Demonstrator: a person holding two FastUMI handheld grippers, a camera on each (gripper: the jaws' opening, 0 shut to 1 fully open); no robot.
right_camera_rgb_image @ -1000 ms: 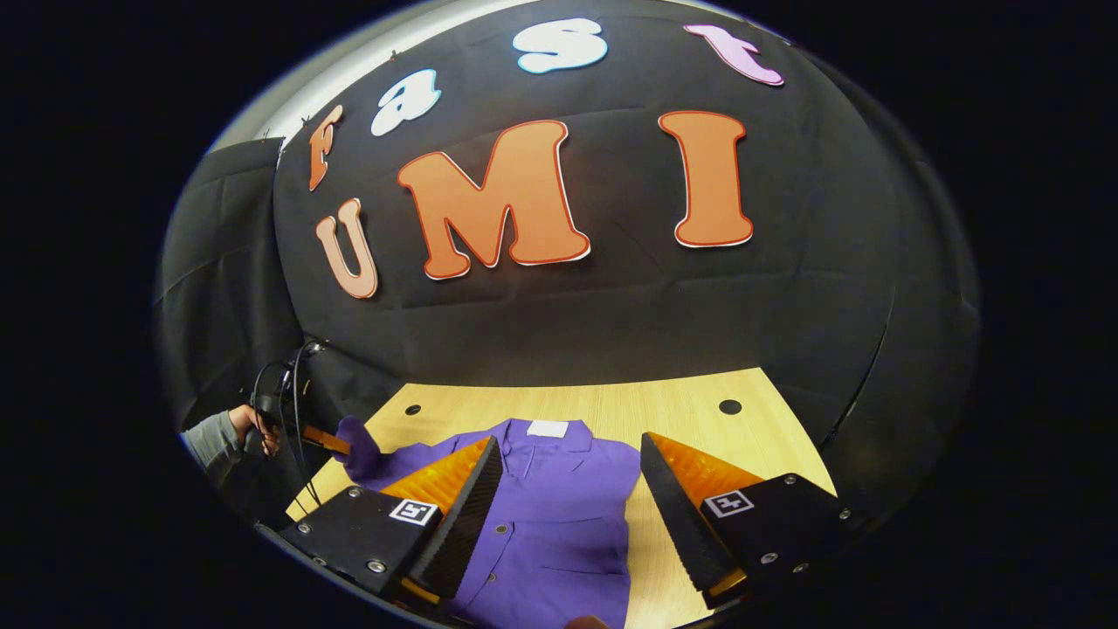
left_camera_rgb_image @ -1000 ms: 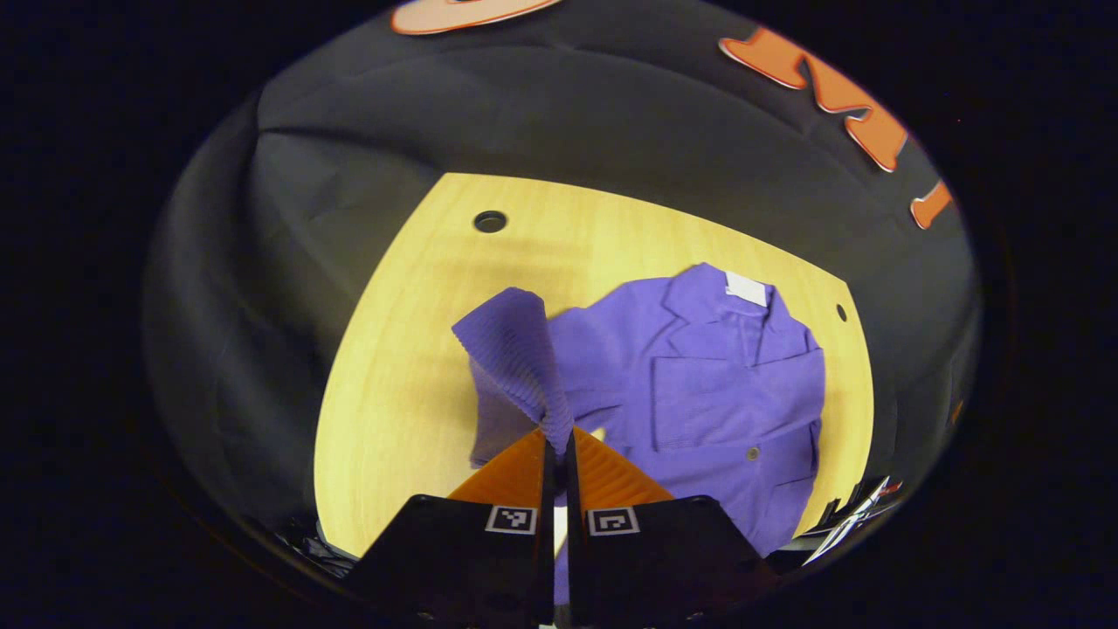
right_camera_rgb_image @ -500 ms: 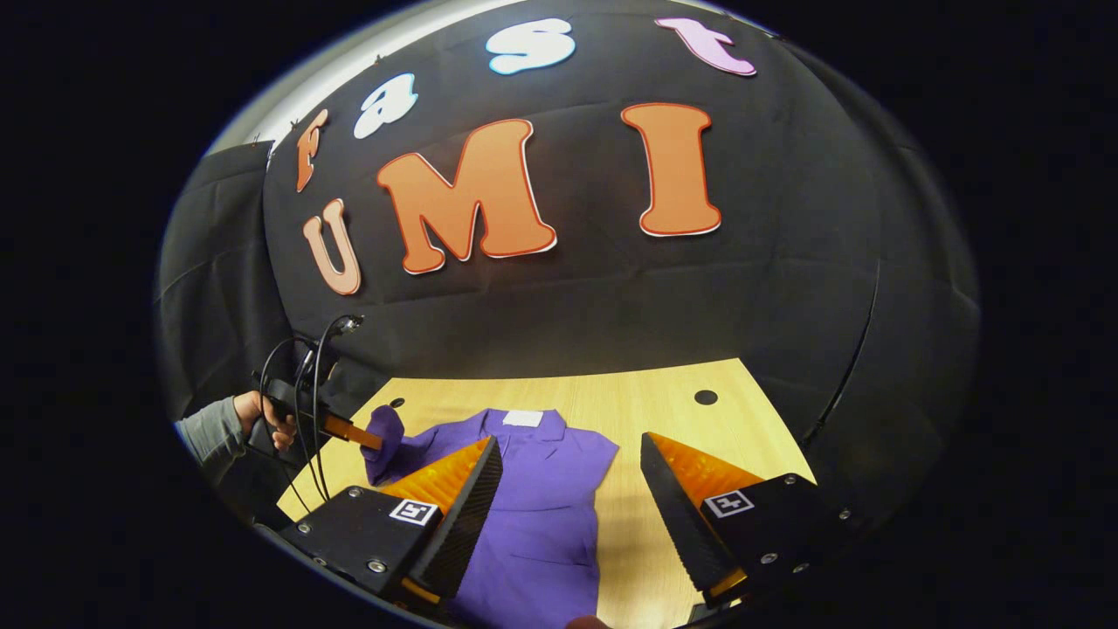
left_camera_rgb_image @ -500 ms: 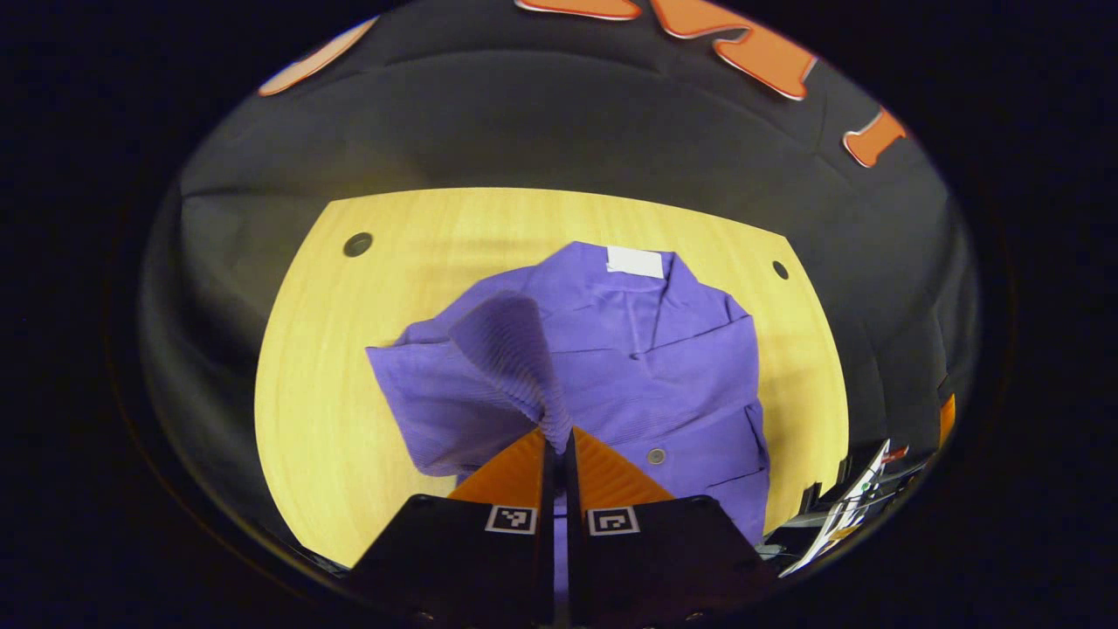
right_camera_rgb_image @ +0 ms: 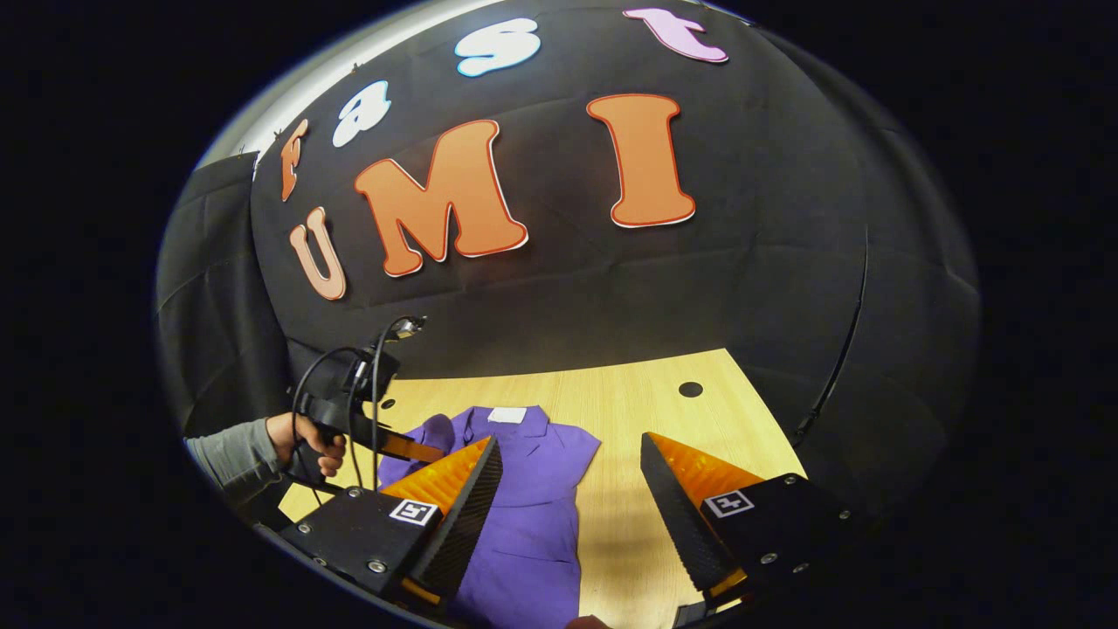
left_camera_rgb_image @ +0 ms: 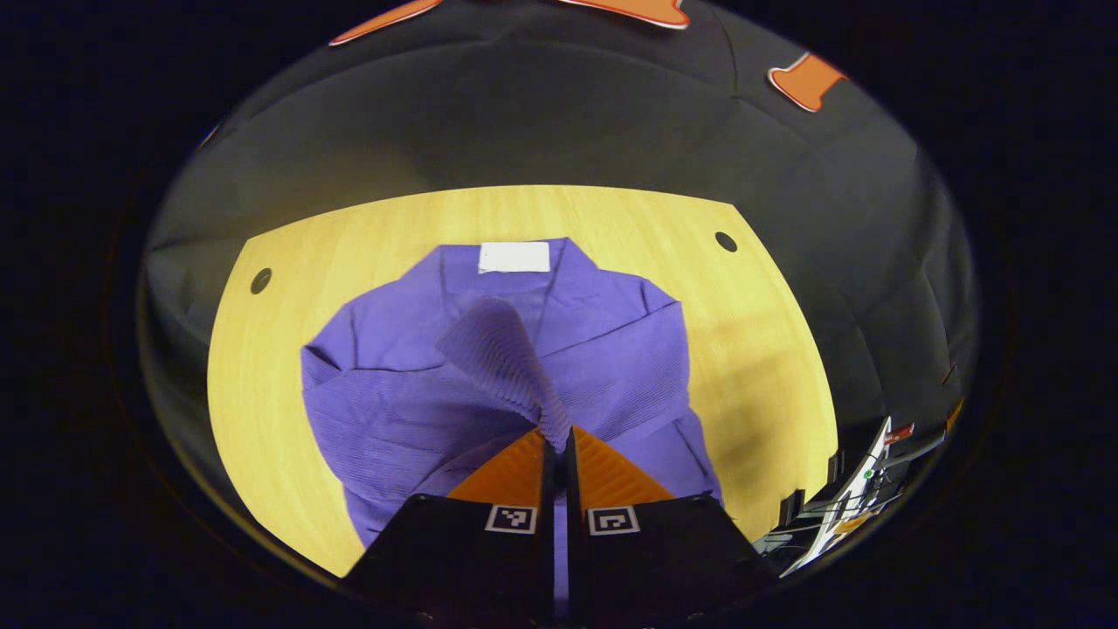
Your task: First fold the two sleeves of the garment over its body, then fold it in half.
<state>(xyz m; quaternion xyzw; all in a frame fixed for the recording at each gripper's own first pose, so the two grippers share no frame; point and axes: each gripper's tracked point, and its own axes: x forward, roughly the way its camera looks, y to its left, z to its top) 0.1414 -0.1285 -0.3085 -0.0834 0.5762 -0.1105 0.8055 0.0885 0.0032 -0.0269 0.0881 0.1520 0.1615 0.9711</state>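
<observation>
My left claw [left_camera_rgb_image: 557, 437] is pinching the purple garment's [left_camera_rgb_image: 603, 349] sleeve [left_camera_rgb_image: 502, 358], holding it raised above the body lying on the tabletop [left_camera_rgb_image: 769, 349], while my right claw [right_camera_rgb_image: 568, 489] is hanging wide open, gripping nothing.

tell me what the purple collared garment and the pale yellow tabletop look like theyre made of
Purple collared garment: soft woven or knit cloth, matte. The sleeve cuff pinched in the left gripper shows fine ribbing, perhaps corduroy, and drapes limply.

Pale yellow tabletop: wood or wood-look laminate, smooth with a slight sheen; faint straight grain lines, round holes near its corners.
</observation>
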